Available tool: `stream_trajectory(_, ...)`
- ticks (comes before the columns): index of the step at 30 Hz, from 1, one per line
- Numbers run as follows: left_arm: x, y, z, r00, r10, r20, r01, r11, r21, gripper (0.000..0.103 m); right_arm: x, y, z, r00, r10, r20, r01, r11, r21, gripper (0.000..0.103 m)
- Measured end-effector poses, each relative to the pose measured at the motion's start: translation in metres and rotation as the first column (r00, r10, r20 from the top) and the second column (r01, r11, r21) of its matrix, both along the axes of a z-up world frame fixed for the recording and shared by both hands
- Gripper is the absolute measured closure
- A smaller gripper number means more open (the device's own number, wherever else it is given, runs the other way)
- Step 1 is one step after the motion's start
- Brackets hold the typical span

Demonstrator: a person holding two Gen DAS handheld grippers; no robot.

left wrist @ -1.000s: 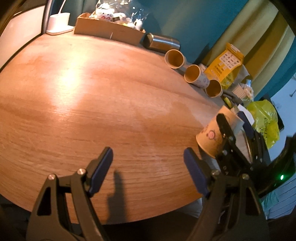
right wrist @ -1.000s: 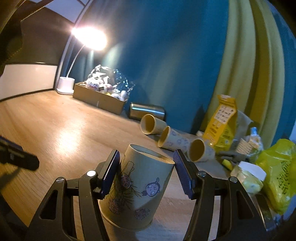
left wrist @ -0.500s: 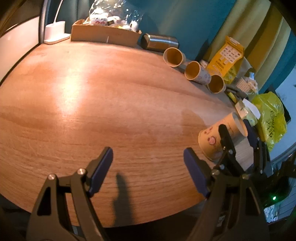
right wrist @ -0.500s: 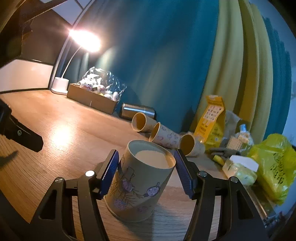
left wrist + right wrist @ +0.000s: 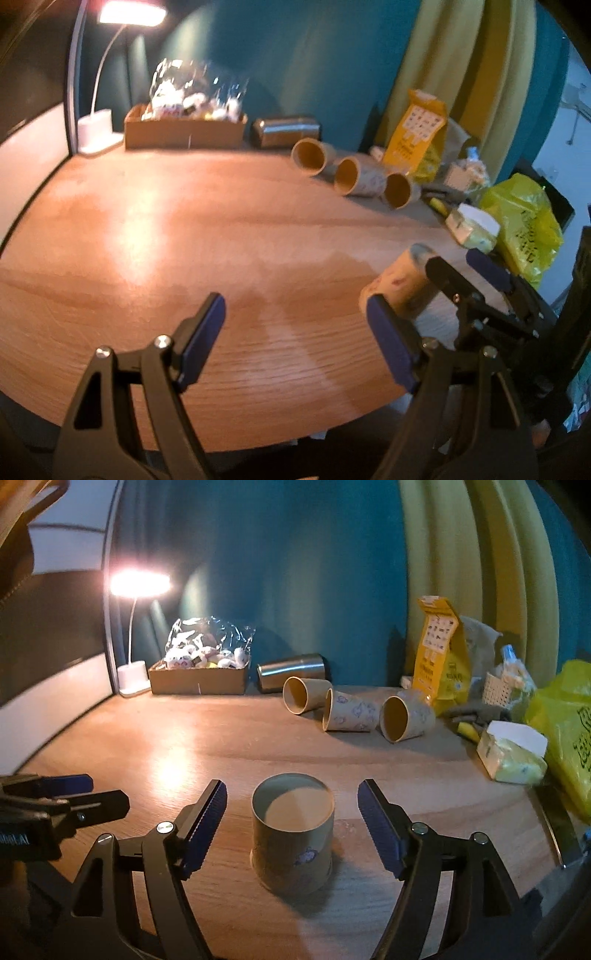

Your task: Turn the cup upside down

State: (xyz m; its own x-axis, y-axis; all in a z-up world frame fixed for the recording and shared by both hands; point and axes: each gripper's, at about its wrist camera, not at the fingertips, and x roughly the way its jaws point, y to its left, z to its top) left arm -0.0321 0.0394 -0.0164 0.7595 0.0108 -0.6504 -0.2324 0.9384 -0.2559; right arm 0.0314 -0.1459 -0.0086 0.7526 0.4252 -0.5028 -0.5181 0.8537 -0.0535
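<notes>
One paper cup is standing upside down on the wooden table, flat base facing up, wider rim sitting on the wood, long axis vertical. Right gripper is hanging with jaws spread wide on either side of the cup, neither blue pad touching it, so the cup is released. In the left wrist view the same cup is showing near the table's right edge, partly hidden behind the right gripper's black frame, blurred. Left gripper is hovering over bare table, jaws wide apart, gripping nothing, well apart from the cup. Three more paper cups are lying on their sides near the back of the table, mouths facing the camera, beside a steel tumbler also lying down. Cardboard box and lit desk lamp are sitting at back left; yellow bag at back right.
</notes>
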Motion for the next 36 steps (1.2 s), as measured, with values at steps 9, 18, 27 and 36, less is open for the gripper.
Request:
stream_trajectory(9, -0.029, -0.020, 0.033, 0.997, -0.025, 0.075, 0.020, 0.998, 0.067, 0.023, -0.016, -0.018, 0.027, 0.997, -0.024, -0.069, 0.027, 0.999, 0.047, 0.026)
stream_trajectory(18, -0.047, -0.026, 0.050, 0.992, -0.029, 0.124, 0.017, 0.995, 0.100, 0.023, -0.032, -0.026, 0.042, 0.997, -0.036, -0.070, 0.040, 0.997, 0.064, 0.026)
stream_trajectory(27, -0.054, -0.031, 0.054, 0.989, -0.034, 0.141, 0.019, 0.994, 0.107, 0.022, -0.037, -0.032, 0.046, 0.997, -0.034, -0.074, 0.040, 0.996, 0.074, 0.026)
stream_trajectory(36, -0.054, -0.035, 0.054, 0.989, -0.030, 0.143, 0.014, 0.993, 0.113, 0.022, -0.035, -0.033, 0.045, 0.996, -0.031, -0.085, 0.038, 0.996, 0.077, 0.026)
